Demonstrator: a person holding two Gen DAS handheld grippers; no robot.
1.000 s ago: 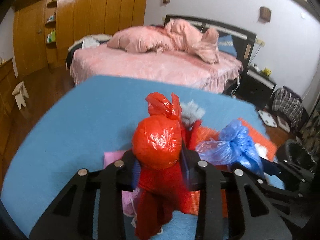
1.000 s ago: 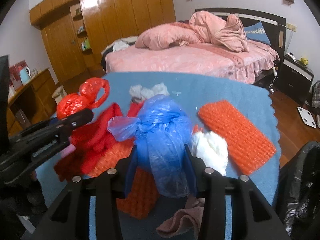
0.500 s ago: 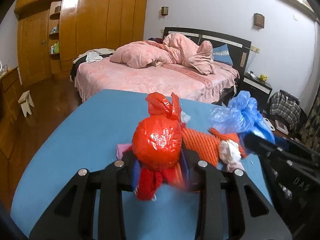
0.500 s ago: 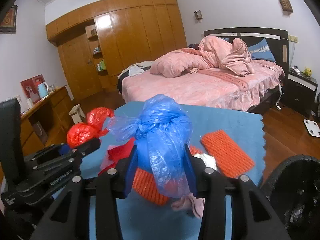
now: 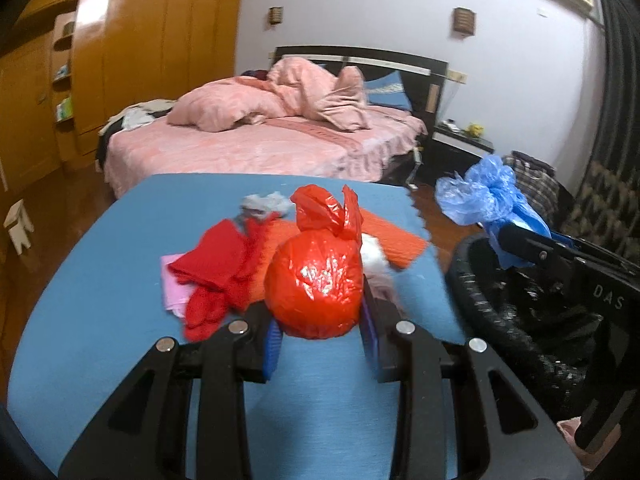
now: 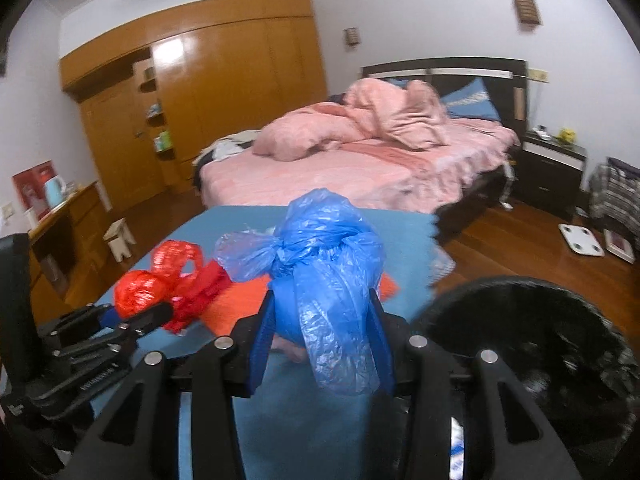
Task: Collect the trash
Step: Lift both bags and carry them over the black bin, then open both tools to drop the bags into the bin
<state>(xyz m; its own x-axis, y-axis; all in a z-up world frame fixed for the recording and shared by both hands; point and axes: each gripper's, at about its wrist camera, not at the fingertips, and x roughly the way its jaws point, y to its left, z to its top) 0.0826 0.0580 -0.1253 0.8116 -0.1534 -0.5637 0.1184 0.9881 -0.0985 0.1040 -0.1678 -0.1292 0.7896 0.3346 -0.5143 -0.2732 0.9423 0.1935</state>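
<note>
Bedroom scene: left gripper (image 5: 320, 316) clamps a knotted red bag (image 5: 316, 284); right gripper (image 6: 320, 340) clamps a blue bag (image 6: 320, 276) beside a black bin (image 6: 532, 344).

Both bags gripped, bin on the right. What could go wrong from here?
1. Right gripper pinches only slack film of the blue bag; it may slip out short of the black bin.
2. Both grippers are close together; the left gripper, holding the red bag, may bump the right one near the bin.
</note>
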